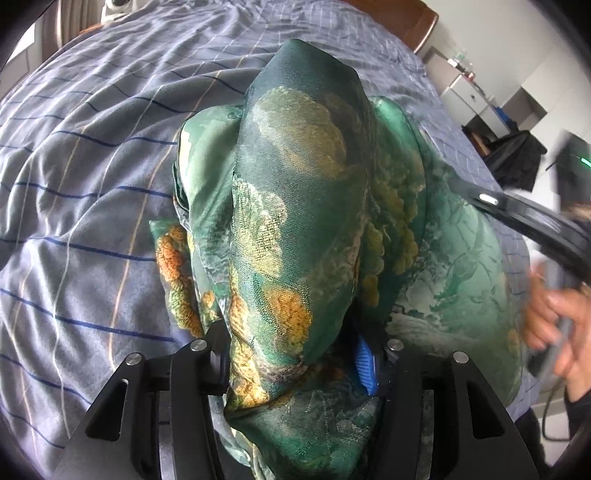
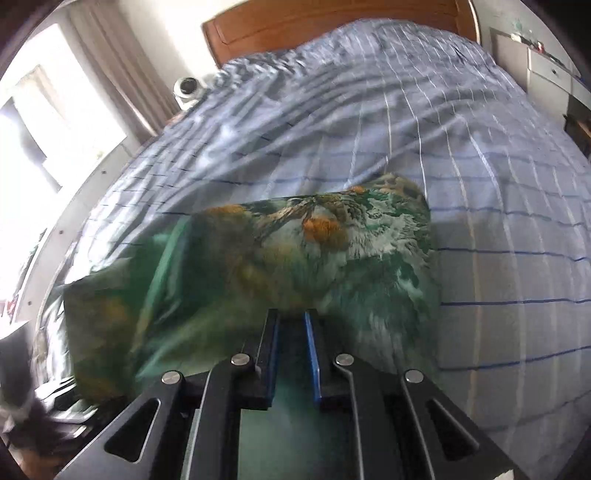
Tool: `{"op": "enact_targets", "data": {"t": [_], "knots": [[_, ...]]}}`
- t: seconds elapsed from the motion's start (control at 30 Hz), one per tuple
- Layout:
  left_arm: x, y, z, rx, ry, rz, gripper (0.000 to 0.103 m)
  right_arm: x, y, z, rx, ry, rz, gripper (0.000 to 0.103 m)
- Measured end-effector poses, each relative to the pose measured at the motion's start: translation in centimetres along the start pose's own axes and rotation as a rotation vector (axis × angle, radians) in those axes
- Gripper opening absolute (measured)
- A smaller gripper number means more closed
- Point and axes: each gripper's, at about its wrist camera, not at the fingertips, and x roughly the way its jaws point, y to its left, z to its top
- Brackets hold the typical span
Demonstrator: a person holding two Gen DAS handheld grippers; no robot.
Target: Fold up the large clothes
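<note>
The green garment (image 1: 303, 206), a silky piece printed with orange and yellow patches, lay on a bed covered by a blue striped duvet (image 1: 92, 184). In the left wrist view a bunched fold of it rose straight up from the left gripper (image 1: 291, 365) and spread over the flatter part of the cloth behind. The fabric filled the gap between the jaws, which stood roughly half apart; a blue pad (image 1: 365, 365) showed on one side, with the cloth draped against it (whether the pads actually pressed the fold could not be told, since the fabric hid the contact). At the right edge of that view a hand (image 1: 557, 325) held the handle of the other tool, and a dark curved arm of that tool crossed above the garment.

In the right wrist view the picture was blurred. The right gripper (image 2: 291, 354) had its jaws nearly together, a narrow gap left between the blue pads, and nothing was visibly pinched there; green cloth lay below and ahead of the tips. The garment formed a broad band across the middle of the duvet. A wooden headboard (image 2: 332, 26) stood at the far end of the bed, and a small white camera (image 2: 188, 90) sat near the curtain.
</note>
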Motion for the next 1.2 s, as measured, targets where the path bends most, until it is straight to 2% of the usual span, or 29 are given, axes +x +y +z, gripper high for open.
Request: {"op": "enact_targets", "data": {"t": [0.1,0.23,0.3,0.37,0.43,0.53,0.67,0.73,0.8,0.83,0.87,0.93,0.97,1.0,1.07,1.13,1.17,1.2], "knots": [[0.0,-0.2,0.2,0.004,0.003,0.003,0.053,-4.9,1.6,-2.7,-0.117,-0.026,0.052,0.017],[0.1,-0.2,0.4,0.003,0.005,0.002,0.053,-10.1,4.1,-9.8,-0.258,-0.025,0.120,0.017],[0.1,-0.2,0.4,0.002,0.005,0.002,0.053,-10.6,4.7,-13.3,-0.279,-0.009,0.125,0.017],[0.0,-0.4,0.3,0.008,0.002,0.007,0.054,-8.8,4.5,-15.3,-0.275,0.023,0.077,0.016],[0.0,-0.6,0.2,0.006,0.000,0.015,0.054,-6.7,3.6,-15.8,-0.218,0.043,0.066,0.011],[0.0,-0.7,0.1,-0.012,0.000,0.020,0.054,-4.5,1.7,-15.3,-0.119,0.063,0.110,0.000],[-0.7,-0.6,0.0,-0.033,-0.011,0.008,0.055,-5.7,2.5,-14.9,-0.142,0.062,0.074,0.001],[-1.7,-0.6,-0.2,-0.041,-0.027,-0.003,0.060,-7.5,3.5,-14.9,-0.175,0.032,0.057,0.010],[-3.2,-0.9,-0.4,-0.045,-0.052,-0.007,0.066,-9.8,4.4,-14.9,-0.196,-0.005,0.062,0.031],[-4.1,-1.1,-0.6,-0.048,-0.063,0.002,0.072,-10.8,4.7,-14.9,-0.200,-0.023,0.069,0.052],[-4.8,-1.2,-0.9,-0.049,-0.072,0.009,0.075,-12.2,5.0,-15.0,-0.207,-0.053,0.071,0.063],[-6.7,-1.6,-1.5,-0.041,-0.093,-0.001,0.082,-14.1,5.3,-15.4,-0.231,-0.094,0.066,0.064],[-7.9,-1.8,-1.9,-0.032,-0.107,-0.005,0.094,-15.2,5.5,-15.7,-0.249,-0.109,0.059,0.065],[-8.6,-1.8,-2.2,-0.026,-0.115,0.004,0.099,-15.9,5.6,-16.1,-0.265,-0.119,0.049,0.066],[-10.5,-1.7,-3.4,-0.006,-0.150,0.075,0.103,-17.0,5.5,-16.8,-0.289,-0.135,0.011,0.079],[-11.8,-1.0,-4.4,0.015,-0.148,0.228,0.103,-18.1,5.0,-17.4,-0.301,-0.158,-0.032,0.082],[-12.3,-0.5,-4.7,0.029,-0.138,0.275,0.103,-18.8,4.7,-17.8,-0.305,-0.173,-0.054,0.082],[-12.6,0.2,-5.0,0.035,-0.125,0.287,0.103,-19.3,4.2,-18.1,-0.306,-0.182,-0.069,0.082]]}}
